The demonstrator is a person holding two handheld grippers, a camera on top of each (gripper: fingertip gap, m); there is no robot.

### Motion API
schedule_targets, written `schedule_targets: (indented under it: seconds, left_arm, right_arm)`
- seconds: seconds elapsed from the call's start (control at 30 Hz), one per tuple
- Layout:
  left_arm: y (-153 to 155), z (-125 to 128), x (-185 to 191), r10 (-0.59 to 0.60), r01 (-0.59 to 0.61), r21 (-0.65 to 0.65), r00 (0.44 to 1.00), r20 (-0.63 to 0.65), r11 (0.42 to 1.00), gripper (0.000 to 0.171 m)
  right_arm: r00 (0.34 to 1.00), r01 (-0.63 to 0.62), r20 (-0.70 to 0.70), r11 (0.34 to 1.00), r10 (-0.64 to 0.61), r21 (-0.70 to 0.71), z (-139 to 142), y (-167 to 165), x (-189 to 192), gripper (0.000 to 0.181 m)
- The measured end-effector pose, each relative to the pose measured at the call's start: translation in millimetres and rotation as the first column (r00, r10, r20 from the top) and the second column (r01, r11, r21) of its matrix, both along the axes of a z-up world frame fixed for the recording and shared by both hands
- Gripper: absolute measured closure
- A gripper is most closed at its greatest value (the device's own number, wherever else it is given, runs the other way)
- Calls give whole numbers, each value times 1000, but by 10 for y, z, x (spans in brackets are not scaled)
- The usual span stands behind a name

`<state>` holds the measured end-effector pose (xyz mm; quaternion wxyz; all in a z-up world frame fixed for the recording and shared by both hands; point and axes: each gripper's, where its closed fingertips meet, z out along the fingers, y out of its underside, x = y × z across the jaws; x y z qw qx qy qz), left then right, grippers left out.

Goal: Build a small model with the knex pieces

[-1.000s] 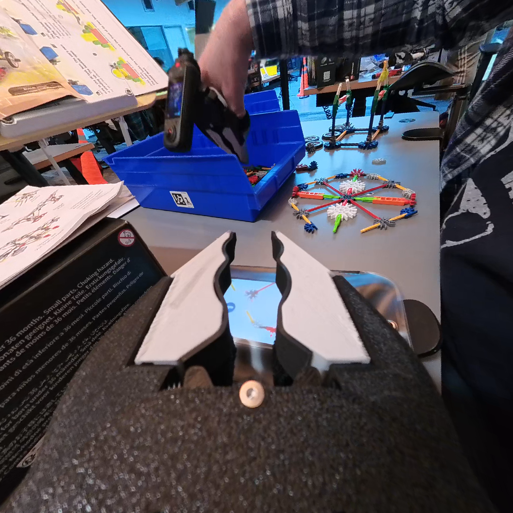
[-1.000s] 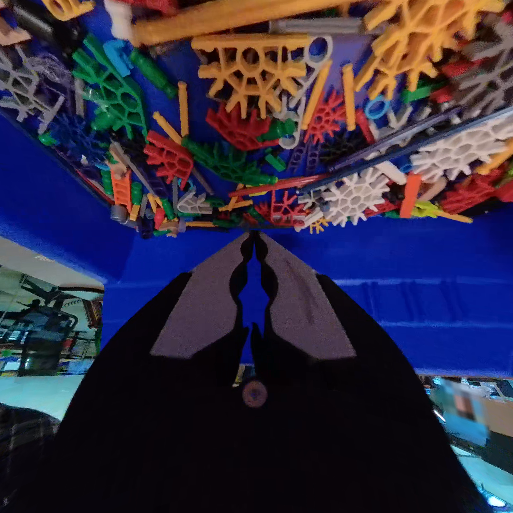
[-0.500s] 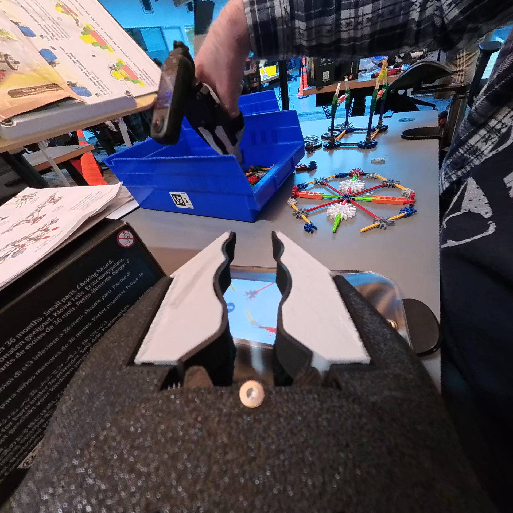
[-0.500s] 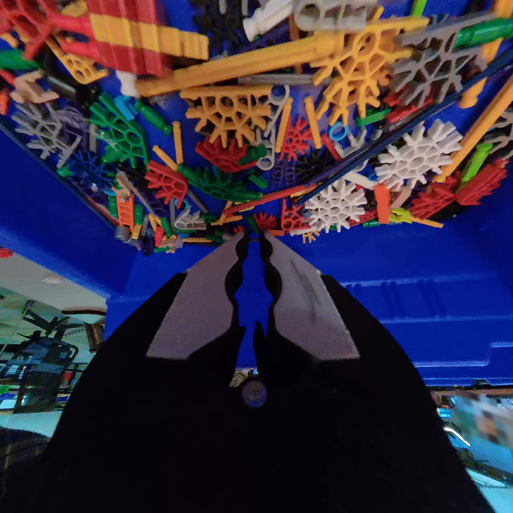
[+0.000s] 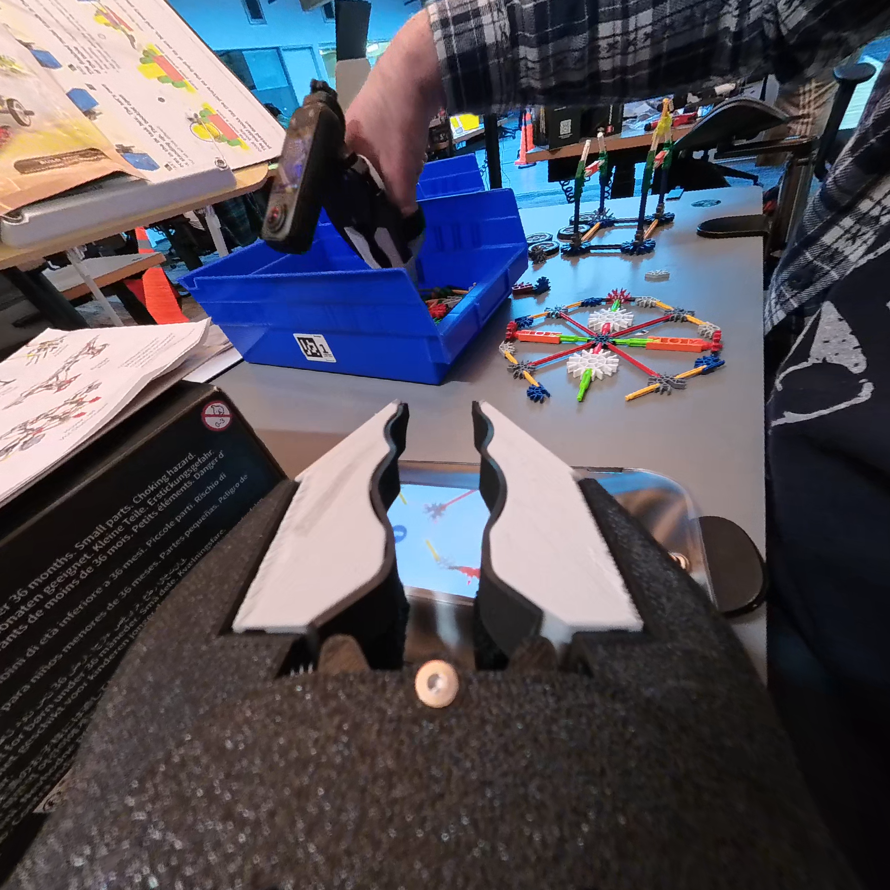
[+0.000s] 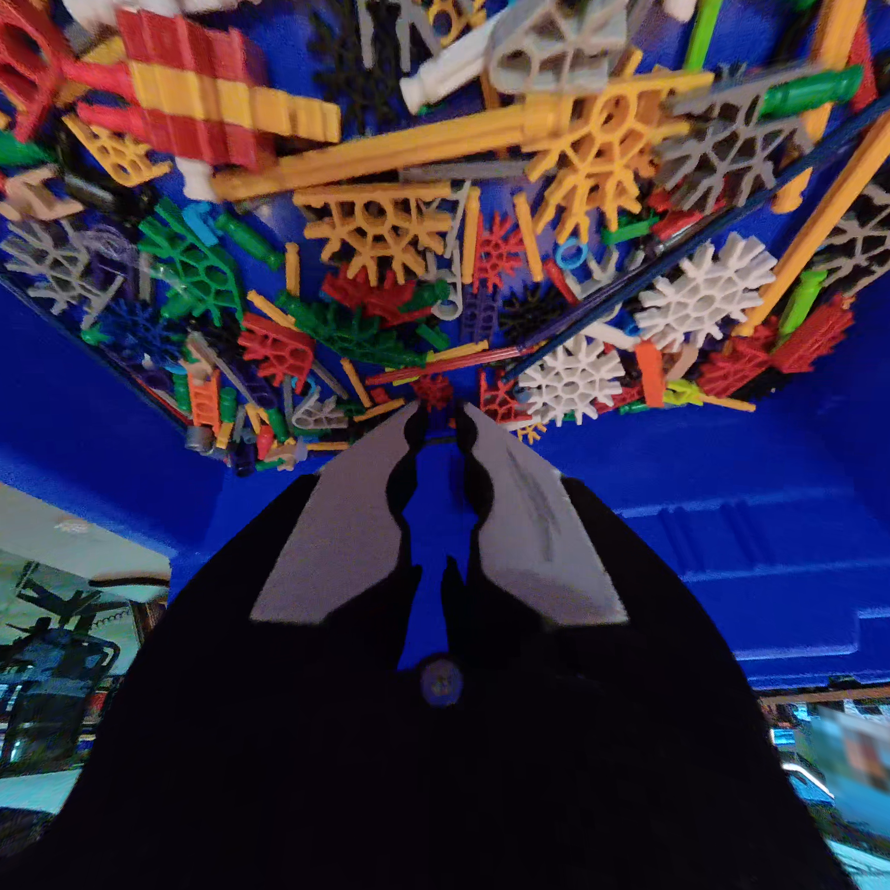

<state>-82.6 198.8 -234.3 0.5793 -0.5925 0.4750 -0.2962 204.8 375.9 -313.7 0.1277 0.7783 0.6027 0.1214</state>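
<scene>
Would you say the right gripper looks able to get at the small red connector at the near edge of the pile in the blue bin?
Probably yes: the right gripper has its jaws slightly apart just short of the small red connector, with nothing between them.

The right gripper point(image 6: 436, 414) reaches into a blue bin point(image 6: 722, 520) with its fingers slightly parted, tips at the near edge of a heap of plastic building pieces, just beside a small red connector point(image 6: 433, 390) and a white snowflake-shaped connector point(image 6: 570, 383)
</scene>
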Motion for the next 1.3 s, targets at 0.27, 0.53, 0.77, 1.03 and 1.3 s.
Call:
schedule_targets:
  seconds: [0.27,0.53,0.77,1.03,1.3]
  left_arm:
    - [5,0,1,3,-3,3,1000,-2,1000,145]
    - [5,3,-4,8,-8,15,1000,-7,1000,145]
    - [6,30,-21,8,-8,17,1000,6,1000,145]
    - [-22,256,-58,32,-31,-10,994,103,999,141]
    - [-168,614,115,50,-50,4,997,62,999,137]
  right_arm:
    - [1000,6,24,1000,-6,6,-84,-20,71,166]
    - [1000,26,-3,998,-26,55,-64,27,69,171]
    - [993,27,-115,992,-13,122,238,18,-47,172]
    - [955,-5,-280,949,98,314,860,-205,-406,172]
    - [873,-59,-410,891,265,450,1248,-1002,-966,172]
